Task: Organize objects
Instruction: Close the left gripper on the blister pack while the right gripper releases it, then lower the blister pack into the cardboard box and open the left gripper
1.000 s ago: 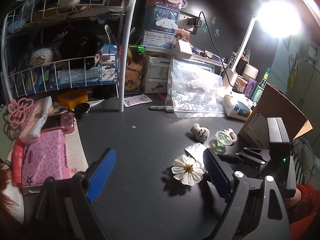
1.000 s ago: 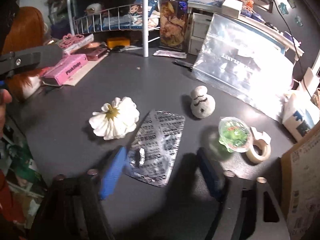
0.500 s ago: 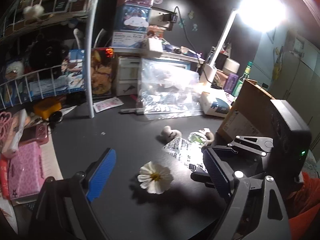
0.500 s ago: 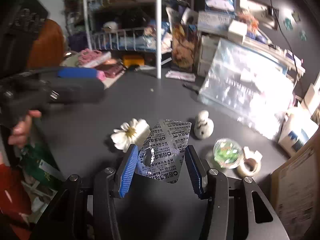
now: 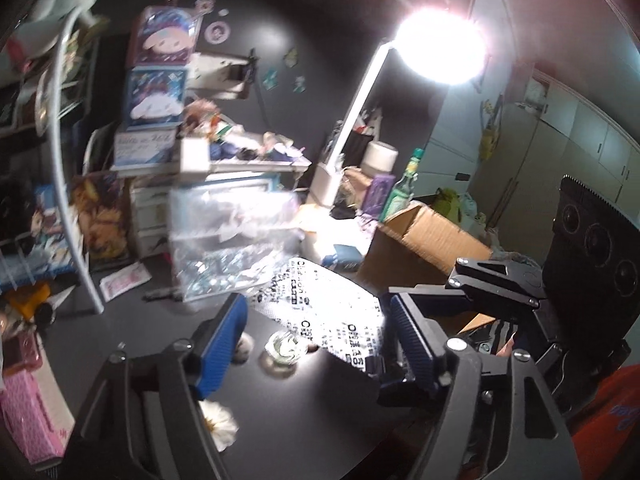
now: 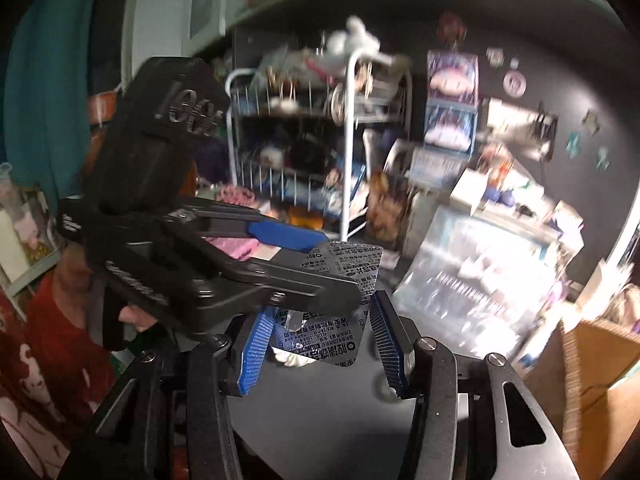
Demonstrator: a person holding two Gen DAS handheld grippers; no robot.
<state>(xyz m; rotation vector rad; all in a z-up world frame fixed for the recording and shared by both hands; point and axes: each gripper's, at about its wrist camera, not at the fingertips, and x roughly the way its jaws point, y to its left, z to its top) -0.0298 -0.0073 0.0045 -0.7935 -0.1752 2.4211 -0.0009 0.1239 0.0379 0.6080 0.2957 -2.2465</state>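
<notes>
Two claws, one foil blister sheet (image 6: 332, 300) held between them above the dark bench (image 5: 320, 420).

Right claw (image 6: 320, 340): blue pads pinching the lower part of the sheet by its two side edges; sheet stands upright, printed side toward the camera, clear of the bench.

Left claw (image 5: 316, 344): jaws have just been closing, with the upper part of the sheet between them. In the right wrist view one blue pad (image 6: 288, 236) lies at the sheet's top edge and the black finger crosses its face; whether the pads actually press on it cannot be told. In the left wrist view the sheet (image 5: 328, 312) spans the gap between the pads, brightly lit.

On the bench below:
- white fabric flower (image 5: 218, 422), near the left claw's finger
- small clear dish with green contents (image 5: 284, 346)
- small pale figure (image 5: 244, 348), partly hidden behind the left pad, just beside the dish

Further back: clear zip bag (image 5: 232, 240) leaning against white drawers, open cardboard box (image 5: 424, 248) to the right, lit desk lamp (image 5: 440, 52), white wire rack (image 6: 348, 152) with assorted items, pink box (image 5: 28, 412) at the left edge.

Background blurred in both views.
</notes>
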